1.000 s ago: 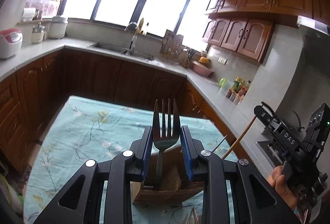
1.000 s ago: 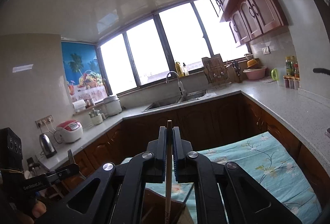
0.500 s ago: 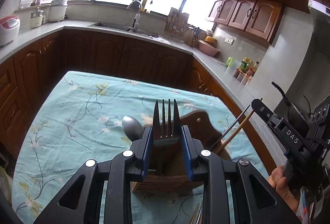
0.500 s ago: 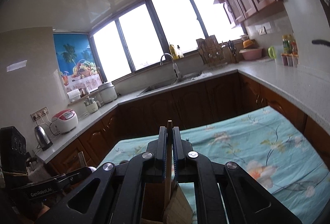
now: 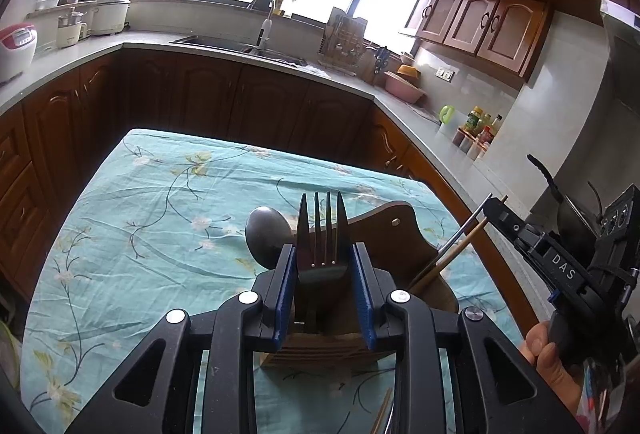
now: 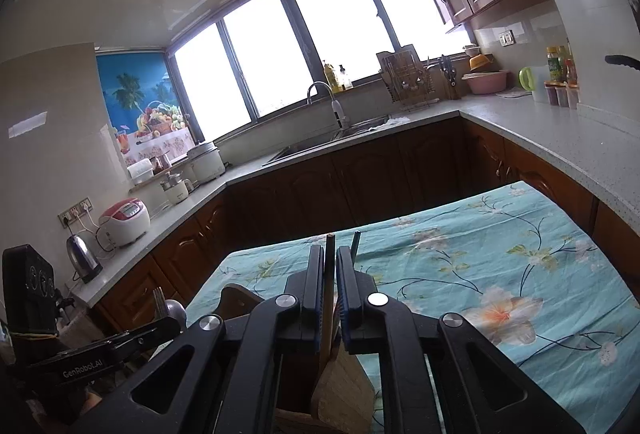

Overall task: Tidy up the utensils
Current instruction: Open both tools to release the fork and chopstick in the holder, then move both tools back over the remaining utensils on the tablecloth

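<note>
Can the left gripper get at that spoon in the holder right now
Probably not yet: the left gripper is shut on the fork, so it is occupied. The spoon stands just behind it in the wooden holder.

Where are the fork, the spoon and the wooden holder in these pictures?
fork (image 5: 320, 230), left wrist view, on the tines above the blue pads.
spoon (image 5: 266, 236), left wrist view, on the bowl left of the fork.
wooden holder (image 5: 384, 234), left wrist view, on its raised back panel.
</note>
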Available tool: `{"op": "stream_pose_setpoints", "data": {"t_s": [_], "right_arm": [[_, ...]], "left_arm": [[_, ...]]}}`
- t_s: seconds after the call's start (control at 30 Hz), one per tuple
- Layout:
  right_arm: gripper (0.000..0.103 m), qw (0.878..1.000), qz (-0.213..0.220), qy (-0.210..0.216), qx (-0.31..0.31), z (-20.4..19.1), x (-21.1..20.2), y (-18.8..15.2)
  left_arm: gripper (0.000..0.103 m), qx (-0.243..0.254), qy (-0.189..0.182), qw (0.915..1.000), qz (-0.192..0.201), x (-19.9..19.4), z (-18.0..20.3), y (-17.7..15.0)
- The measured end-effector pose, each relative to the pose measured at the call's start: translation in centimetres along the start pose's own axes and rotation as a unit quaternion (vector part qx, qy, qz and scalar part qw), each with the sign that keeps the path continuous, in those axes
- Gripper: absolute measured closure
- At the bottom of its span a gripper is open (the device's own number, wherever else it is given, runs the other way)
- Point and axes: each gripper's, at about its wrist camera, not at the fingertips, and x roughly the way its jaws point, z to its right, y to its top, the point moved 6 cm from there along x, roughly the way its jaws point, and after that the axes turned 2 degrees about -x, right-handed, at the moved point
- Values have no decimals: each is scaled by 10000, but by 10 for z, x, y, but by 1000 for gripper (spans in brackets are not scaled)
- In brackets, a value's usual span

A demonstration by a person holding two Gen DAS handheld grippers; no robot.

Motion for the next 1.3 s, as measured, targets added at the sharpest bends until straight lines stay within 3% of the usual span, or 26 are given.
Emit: {"op": "stream_pose_setpoints", "data": {"t_s": [0.33,0.5,0.77,0.87,0.93,0.97,1.0,1.07,1.3], "right_arm": [[91,9998,-159,-27,110,5,2,-5],[77,9997,-191,-11,170,7,1,-8],[73,9995,-181,-17,267,13,-6,-9],[63,9993,-198,-14,332,15,-13,-10],[53,9992,-204,0,356,16,-19,-12],[42,9992,-203,34,346,16,-25,-14],[32,9992,-203,46,328,15,-30,-16],[24,9992,-227,75,307,16,-41,-23],[20,9981,-441,31,430,25,-80,-51]], "left_arm": [[77,7,61,10000,-2,-6,3,-5],[77,32,95,9999,-11,-7,5,-7],[75,-28,123,9999,-51,-10,2,-8],[58,-47,115,9999,-59,-17,2,-13],[32,-36,156,9999,-28,-26,2,-19],[28,-40,178,9998,-17,-30,2,-22],[27,-38,168,9999,-4,-35,2,-27],[26,-11,146,9999,-50,-45,3,-38],[25,-8,166,9997,-185,-85,2,-77]]}}
